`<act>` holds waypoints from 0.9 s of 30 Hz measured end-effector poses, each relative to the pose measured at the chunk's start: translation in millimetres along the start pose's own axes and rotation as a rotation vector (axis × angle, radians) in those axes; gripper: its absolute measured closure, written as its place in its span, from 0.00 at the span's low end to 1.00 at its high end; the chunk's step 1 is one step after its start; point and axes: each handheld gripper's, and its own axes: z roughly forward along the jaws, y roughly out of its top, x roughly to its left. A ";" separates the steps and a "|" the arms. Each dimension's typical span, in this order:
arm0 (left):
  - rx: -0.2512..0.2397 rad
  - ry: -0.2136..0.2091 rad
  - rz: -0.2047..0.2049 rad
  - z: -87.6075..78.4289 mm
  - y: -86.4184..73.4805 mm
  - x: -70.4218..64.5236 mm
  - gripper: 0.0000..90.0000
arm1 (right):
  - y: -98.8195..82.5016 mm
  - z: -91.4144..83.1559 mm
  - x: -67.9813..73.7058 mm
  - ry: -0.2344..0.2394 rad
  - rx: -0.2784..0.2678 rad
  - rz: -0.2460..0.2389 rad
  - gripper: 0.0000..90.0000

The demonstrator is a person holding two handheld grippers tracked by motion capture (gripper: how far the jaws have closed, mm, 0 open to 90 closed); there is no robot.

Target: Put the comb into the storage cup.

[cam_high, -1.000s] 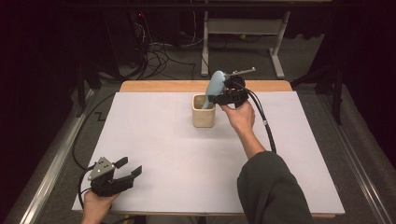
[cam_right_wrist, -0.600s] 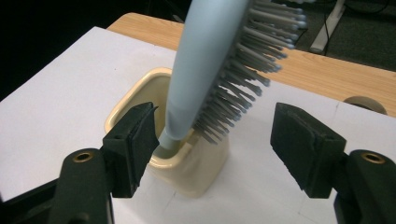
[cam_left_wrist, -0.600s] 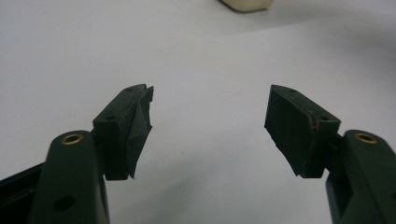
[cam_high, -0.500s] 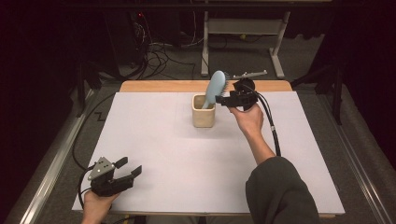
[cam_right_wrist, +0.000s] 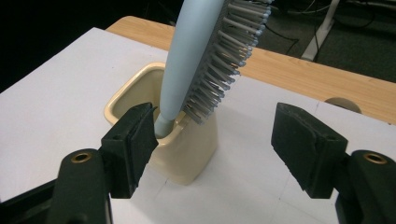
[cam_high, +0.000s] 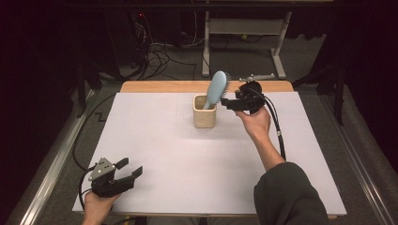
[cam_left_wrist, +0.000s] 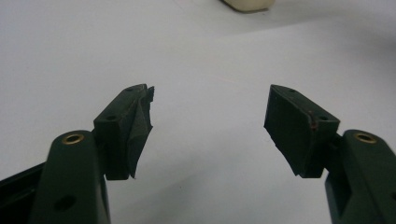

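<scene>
A light blue hairbrush (cam_high: pixel 217 89) stands handle-down in a cream cup (cam_high: pixel 205 117) at the table's far middle, leaning right with its bristles facing right. My right gripper (cam_high: pixel 226 102) hovers just right of the cup, open and apart from the brush. In the right gripper view the brush (cam_right_wrist: pixel 196 51) and cup (cam_right_wrist: pixel 187 158) sit ahead of the open right gripper (cam_right_wrist: pixel 212 140); its jaws have just been opening a little, with nothing between them. My left gripper (cam_high: pixel 130 168) rests open at the near left corner. The left gripper view shows the left gripper (cam_left_wrist: pixel 208 126) over bare white surface.
A white sheet (cam_high: pixel 187 154) covers the table, with a wooden strip (cam_high: pixel 164 86) showing along the far edge. Beyond it lie floor cables (cam_high: pixel 159 56) and a metal desk frame (cam_high: pixel 244 28). A black cable (cam_high: pixel 277 126) trails from the right gripper along the forearm.
The right gripper has drawn back to the right, away from the brush, which stays leaning in the cup. The left gripper has not moved.
</scene>
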 end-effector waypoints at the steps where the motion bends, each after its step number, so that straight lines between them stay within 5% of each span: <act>1: 0.001 0.000 0.000 0.1 0.0 -0.1 0.36 | -0.3 -1.0 0.3 -0.001 -0.003 -0.001 0.35; 27: -0.002 0.004 -0.003 -0.3 -0.1 0.0 0.36 | -10.4 -28.4 5.4 0.020 -0.052 -0.048 0.39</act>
